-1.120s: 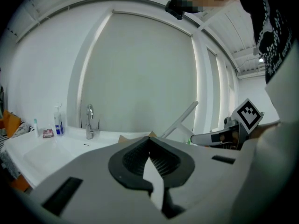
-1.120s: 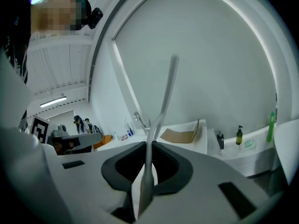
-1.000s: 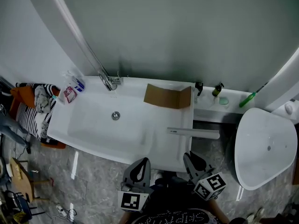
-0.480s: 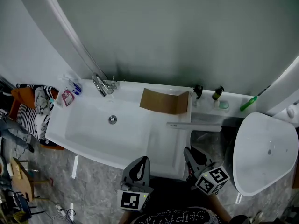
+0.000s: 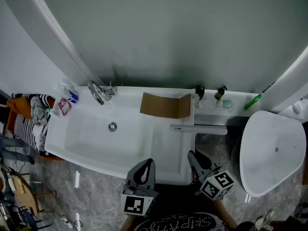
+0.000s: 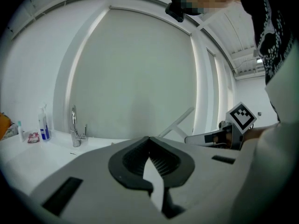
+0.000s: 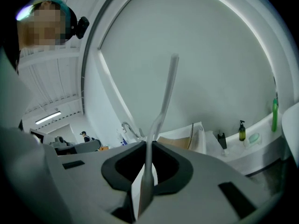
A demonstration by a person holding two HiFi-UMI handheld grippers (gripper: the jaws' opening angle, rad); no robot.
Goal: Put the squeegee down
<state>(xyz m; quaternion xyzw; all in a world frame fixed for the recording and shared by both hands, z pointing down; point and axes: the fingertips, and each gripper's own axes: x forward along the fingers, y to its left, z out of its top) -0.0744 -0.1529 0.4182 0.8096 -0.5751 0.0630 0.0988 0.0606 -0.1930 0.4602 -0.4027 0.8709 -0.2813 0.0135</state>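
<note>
The right gripper [image 7: 146, 144] has its jaws closed on the flat handle of the squeegee [image 7: 164, 97], with a pad pressing it from each side. From there the pale shaft rises, kinks and runs on against the grey wall panel [image 7: 210, 69]. In the head view the squeegee's long bar lies crosswise just beyond that gripper's tips, at the right end of the white bathtub [image 5: 72, 143]. One end is over the tub's flat rim and the other pokes out past the tub's edge, above the grey floor [image 5: 216, 150]. Whether the bar touches the rim cannot be told. The left gripper [image 5: 147, 163] sits a little to the left of the right one, at the tub's near rim. Its jaw tips are together and nothing is held (its own view shows only a sliver of white behind the tips). A brown piece of cardboard [image 5: 165, 106] stands at the back of the tub, just behind the bar's left end. Further left are the chrome tap [image 5: 98, 92] and the drain [image 5: 112, 126]. On the white ledge [image 5: 211, 115] behind the squeegee stand a black dispenser [image 5: 198, 91] and a dark pump bottle [image 5: 220, 92] — close together, apart from the bar. A white rounded basin [image 5: 272, 153] fills the right side.
</note>
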